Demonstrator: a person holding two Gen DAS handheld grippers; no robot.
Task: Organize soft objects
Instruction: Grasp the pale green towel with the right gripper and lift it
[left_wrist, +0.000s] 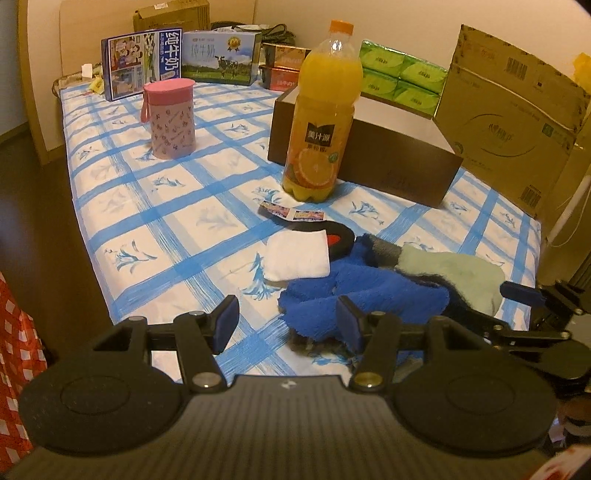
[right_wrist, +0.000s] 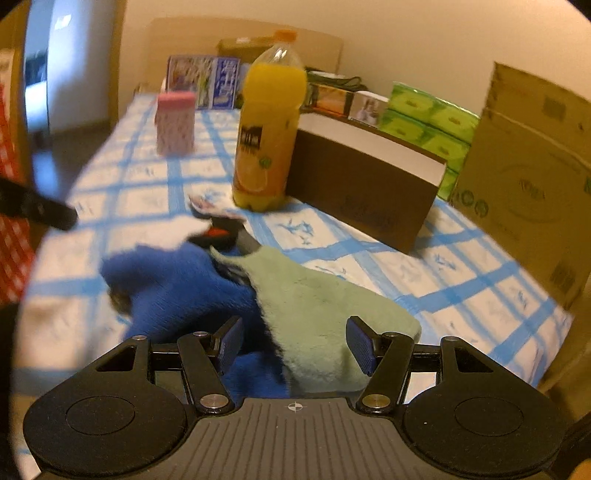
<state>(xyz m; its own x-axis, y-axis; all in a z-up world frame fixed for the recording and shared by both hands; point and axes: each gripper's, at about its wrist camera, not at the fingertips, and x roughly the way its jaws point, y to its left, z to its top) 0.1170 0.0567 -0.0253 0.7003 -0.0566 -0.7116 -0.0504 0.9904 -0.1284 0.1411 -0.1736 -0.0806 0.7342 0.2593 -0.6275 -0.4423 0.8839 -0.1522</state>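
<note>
A heap of soft things lies on the blue-checked tablecloth (left_wrist: 147, 206): a blue fuzzy cloth (left_wrist: 365, 291), a pale green cloth (left_wrist: 458, 273), a folded white cloth (left_wrist: 299, 254) and a black item with a red patch (left_wrist: 338, 240). My left gripper (left_wrist: 286, 321) is open, its right finger at the blue cloth's near edge. My right gripper (right_wrist: 295, 343) is open, with the green cloth (right_wrist: 317, 306) and the blue cloth (right_wrist: 177, 280) between its fingers. The right gripper also shows at the right edge of the left wrist view (left_wrist: 524, 295).
An orange juice bottle (left_wrist: 321, 122) stands behind the heap, next to a dark brown box (left_wrist: 369, 151). A pink canister (left_wrist: 170, 118) stands further left. Milk cartons (left_wrist: 144, 62), green tissue packs (left_wrist: 402, 77) and a cardboard box (left_wrist: 513, 122) line the back and right.
</note>
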